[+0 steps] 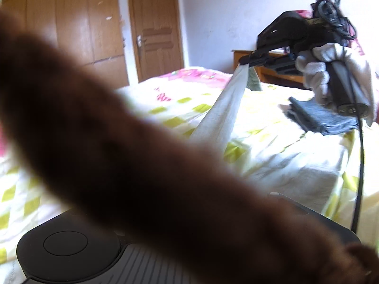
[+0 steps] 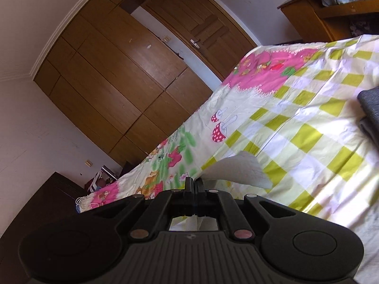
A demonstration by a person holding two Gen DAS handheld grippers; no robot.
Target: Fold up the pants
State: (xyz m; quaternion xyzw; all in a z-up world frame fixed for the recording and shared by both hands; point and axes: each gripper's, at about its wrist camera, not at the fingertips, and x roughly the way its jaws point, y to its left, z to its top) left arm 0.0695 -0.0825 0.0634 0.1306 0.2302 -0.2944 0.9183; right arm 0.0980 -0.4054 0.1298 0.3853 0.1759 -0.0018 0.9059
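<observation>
In the left wrist view, a gloved hand (image 1: 331, 75) holds my right gripper (image 1: 245, 60) at the upper right. It is shut on the end of the white pants (image 1: 225, 111), which stretch taut down and to the left above the bed. In the right wrist view, my right gripper (image 2: 194, 182) has its jaws pressed together, and a flap of the white pants (image 2: 239, 169) sticks out past them. A blurred brown shape (image 1: 118, 142) lies very close to the left lens. It hides my left gripper's fingers and the lower end of the pants.
The bed (image 1: 272, 146) has a yellow-checked, pink-flowered sheet (image 2: 308, 118). A folded grey garment (image 1: 319, 116) lies on it at the right, also seen as the grey garment (image 2: 370, 104) at the frame edge. A wooden wardrobe (image 2: 113, 75), a door (image 1: 156, 28) and a shelf unit (image 2: 331, 11) stand beyond.
</observation>
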